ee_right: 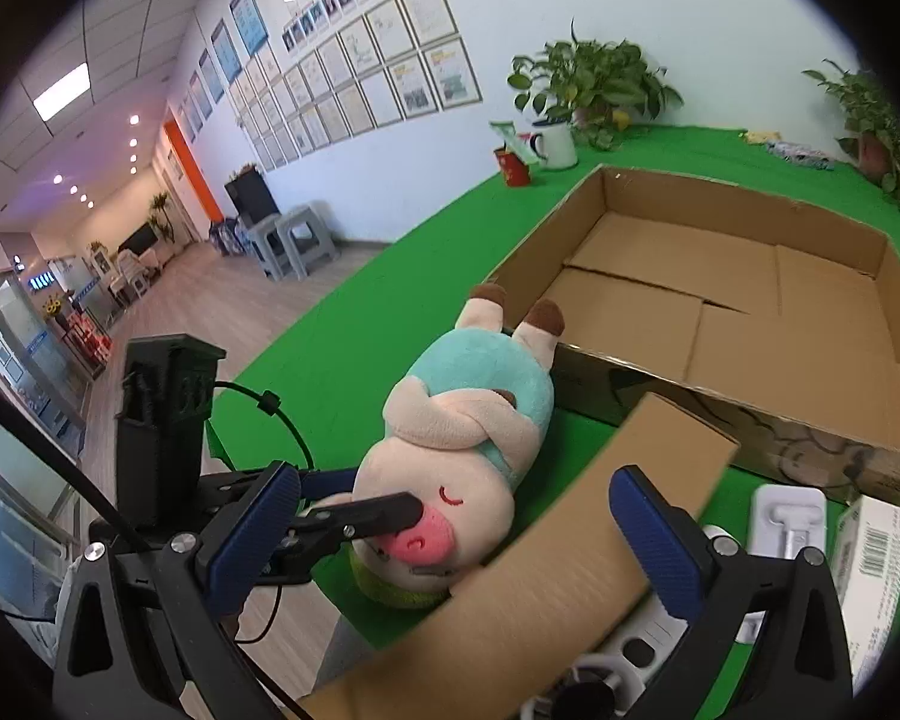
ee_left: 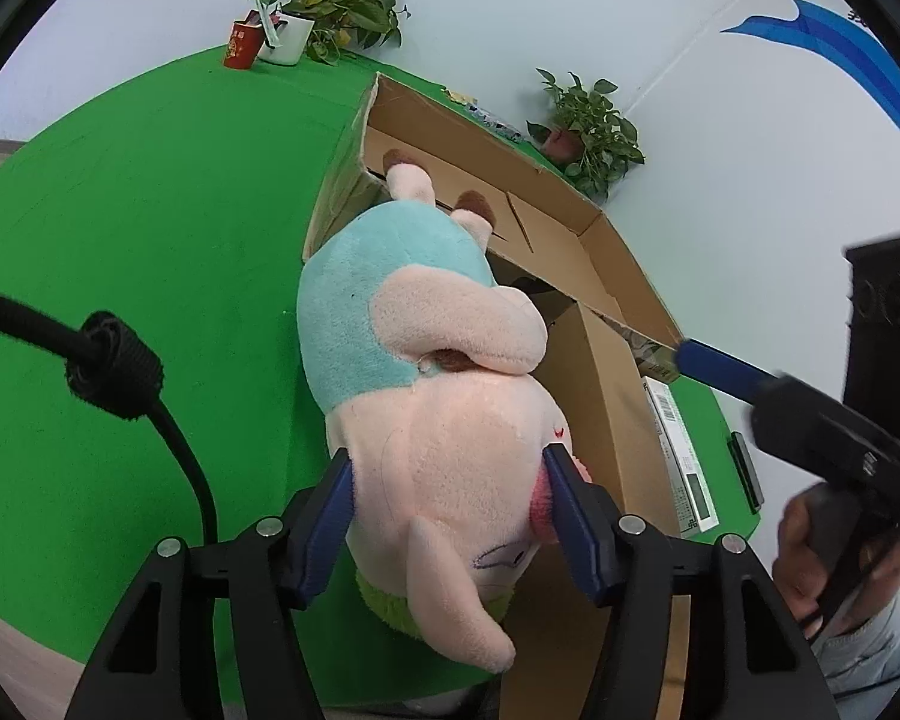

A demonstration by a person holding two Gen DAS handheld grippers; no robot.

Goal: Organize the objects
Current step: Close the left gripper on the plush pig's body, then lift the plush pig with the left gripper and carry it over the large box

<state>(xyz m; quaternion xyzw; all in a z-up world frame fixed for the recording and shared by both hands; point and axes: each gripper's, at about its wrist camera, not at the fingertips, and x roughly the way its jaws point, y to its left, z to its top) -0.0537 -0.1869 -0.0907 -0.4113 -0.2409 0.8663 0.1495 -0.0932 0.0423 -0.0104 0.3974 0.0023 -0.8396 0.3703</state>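
Green felt covers the table (ee_left: 150, 228), with a shallow cardboard box (ee_left: 606, 252) at centre frame. Your left gripper (ee_left: 447, 495) tilts downward, its ribbed blue pads pressing either side of the plush toy's (ee_left: 426, 360) soft pink head; the fuzzy toy lies along the box's near wall, feet over the rim. Your right gripper (ee_right: 456, 531) stands wide, gripping nothing, a loose cardboard flap (ee_right: 546, 576) between its fingers.
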